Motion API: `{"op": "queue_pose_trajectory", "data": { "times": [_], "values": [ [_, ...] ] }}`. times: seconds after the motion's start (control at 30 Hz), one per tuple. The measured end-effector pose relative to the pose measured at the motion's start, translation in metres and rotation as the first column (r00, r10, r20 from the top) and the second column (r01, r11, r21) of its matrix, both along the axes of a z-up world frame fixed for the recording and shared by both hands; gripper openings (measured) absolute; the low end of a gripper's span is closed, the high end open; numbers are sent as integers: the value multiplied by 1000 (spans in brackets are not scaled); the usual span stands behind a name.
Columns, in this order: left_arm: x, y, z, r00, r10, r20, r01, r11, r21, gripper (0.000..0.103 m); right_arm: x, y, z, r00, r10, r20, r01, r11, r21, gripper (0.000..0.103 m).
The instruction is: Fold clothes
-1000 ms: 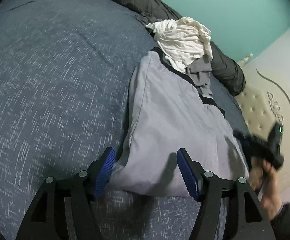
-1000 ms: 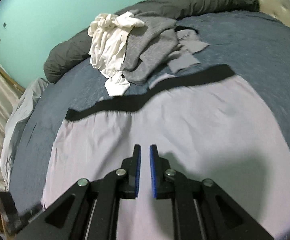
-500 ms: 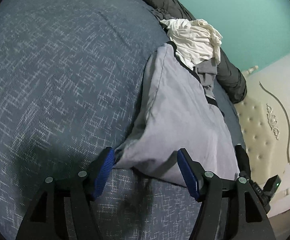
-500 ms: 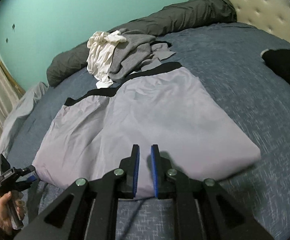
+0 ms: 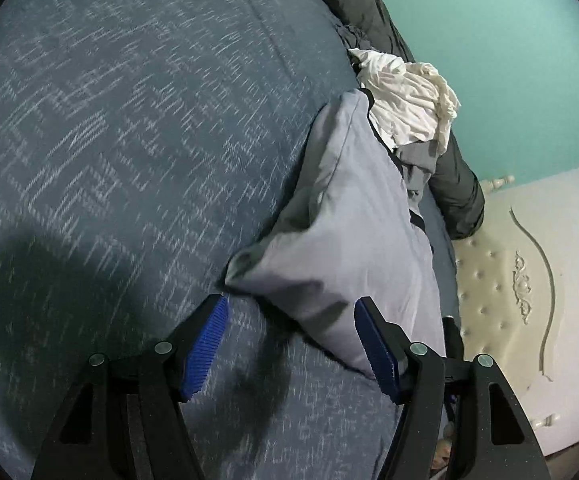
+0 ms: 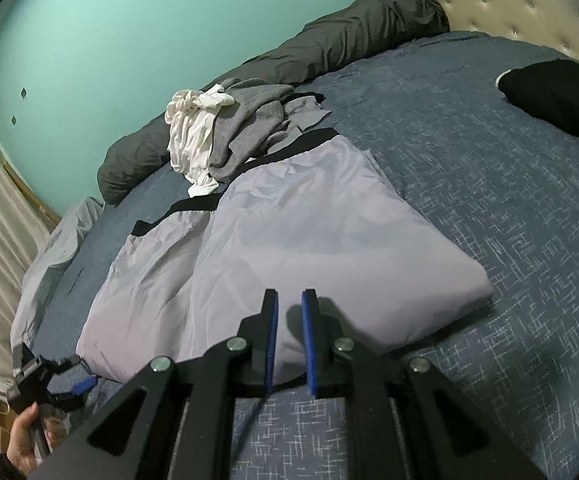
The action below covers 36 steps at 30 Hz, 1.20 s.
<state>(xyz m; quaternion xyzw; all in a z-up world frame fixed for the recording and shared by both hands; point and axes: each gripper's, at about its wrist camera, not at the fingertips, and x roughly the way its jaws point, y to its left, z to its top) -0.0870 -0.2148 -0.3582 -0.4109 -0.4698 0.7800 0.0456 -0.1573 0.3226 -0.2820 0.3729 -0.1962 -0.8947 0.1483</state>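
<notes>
Pale lavender shorts (image 6: 289,216) with a black waistband (image 6: 301,140) lie on the blue bedspread (image 6: 489,208), one half lapped over the other. My right gripper (image 6: 289,296) hovers over their near hem. Its blue pads are nearly together and nothing is pinched between them. In the left wrist view the shorts (image 5: 353,232) run away from me, one corner puckered up. My left gripper (image 5: 289,308) stands open around the near corner without pressing it. The same left gripper (image 6: 79,372) shows at the lower left of the right wrist view, held by a hand (image 6: 25,436).
A heap with a white garment (image 6: 193,136) and grey ones (image 6: 249,120) lies beyond the waistband. A dark rolled duvet (image 6: 329,40) runs along the teal wall. A black item (image 6: 561,96) lies at the right. The tufted headboard (image 5: 489,280) borders the bed.
My right gripper has drawn back from the middle of the shorts to their near hem. The left gripper has rolled and closed in on the shorts' corner, which has puckered up.
</notes>
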Motion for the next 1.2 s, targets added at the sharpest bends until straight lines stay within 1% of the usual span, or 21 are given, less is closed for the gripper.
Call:
{"op": "queue_pose_trajectory", "data": {
  "times": [0.1,0.17,0.33,0.47,0.53,0.57,0.6,0.63,0.7,0.77,0.87,1.03,1.2],
  "values": [
    [3,1,3,1000,6,-7,-6,1000,-19,70,2,1,1,1000,3,-6,-3,1000,-4,11],
    [-3,2,3,1000,2,-13,-2,999,-35,70,3,2,1,1000,5,-10,-5,1000,-6,11],
    [-21,4,0,1000,12,-19,-13,999,-47,70,2,6,-1,1000,-5,-3,5,1000,-15,11],
    [-33,5,-2,999,17,-40,-20,998,-61,69,1,11,-1,1000,-20,-3,20,1000,-23,11],
    [-39,6,-4,998,17,-54,-21,998,-64,61,1,14,-1,1000,-26,-3,26,999,-26,11],
    [-42,7,-4,998,14,-62,-18,998,-62,50,0,15,-1,1000,-29,-3,29,999,-27,11],
    [-44,8,-4,997,9,-71,-14,998,-59,41,0,16,-1,999,-32,-2,32,999,-28,11],
    [-45,9,-4,997,7,-79,-12,998,-60,39,-1,17,-1,999,-33,-1,33,999,-31,11],
    [-48,12,-1,995,6,-100,-13,997,-70,31,-1,20,-1,999,-37,0,37,999,-38,11],
    [-48,15,3,992,11,-123,-21,996,-81,26,-2,22,-1,999,-36,0,36,999,-39,11],
    [-48,19,11,988,15,-152,-29,995,-91,22,-1,24,-1,999,-33,-5,33,999,-29,11],
    [-48,28,35,979,-7,-203,-18,993,-119,21,0,32,0,999,-46,-7,45,998,-46,11],
    [-51,46,69,962,-46,-269,3,987,-159,19,4,45,0,998,-63,-6,62,996,-58,11]
  ]
}}
